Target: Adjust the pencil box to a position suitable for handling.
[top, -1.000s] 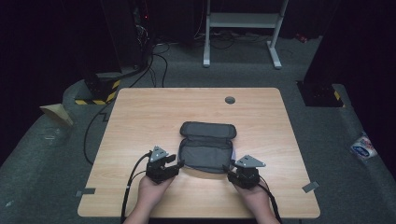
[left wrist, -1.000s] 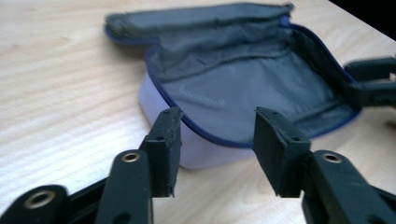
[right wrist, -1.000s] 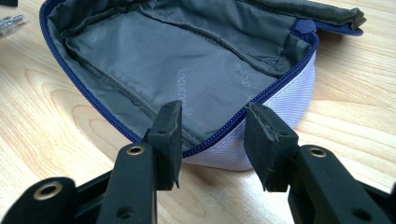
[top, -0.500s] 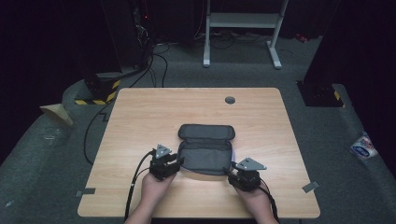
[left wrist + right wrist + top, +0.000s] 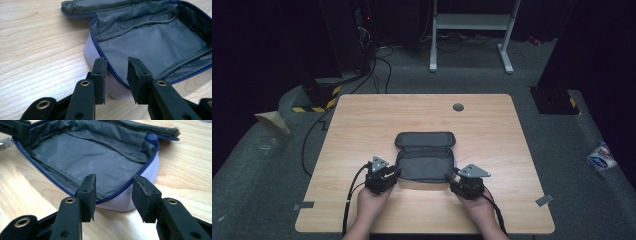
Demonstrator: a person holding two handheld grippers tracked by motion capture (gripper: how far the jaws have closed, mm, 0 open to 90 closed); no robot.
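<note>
Both grippers sit at the near corners of an open grey pouch [image 5: 424, 162] that lies on the wooden table [image 5: 362, 120], a little toward the person's side of its middle.

Starting at the left, the left gripper [image 5: 393, 174] is held in the person's left hand [image 5: 373, 204] at the pouch's near left corner. In the left gripper view its jaws straddle the corner wall: the blue zipper edge [image 5: 113, 72] runs up between them, one jaw outside against the pale outer wall and the other over the grey lining [image 5: 150, 40]. The jaws have just been closing and stand narrow, yet a slit of light shows beside the fabric, so the pads do not seem to press on it, though from this angle that is hard to be sure of.

In the middle, the pouch's lid is folded back away from the person, and the inside shows grey lining with a faint printed word.

On the right, the right gripper [image 5: 452, 181], in the right hand [image 5: 476, 207], mirrors the first at the near right corner. In the right gripper view its jaws have just been opening a little; the zipper rim [image 5: 125, 188] passes between them with a clear gap on each side, one jaw over the lining and the other outside the pale wall. Neither pad touches the fabric.

Beyond the pouch a small dark round cap [image 5: 458, 107] sits in the tabletop near the far edge.
</note>
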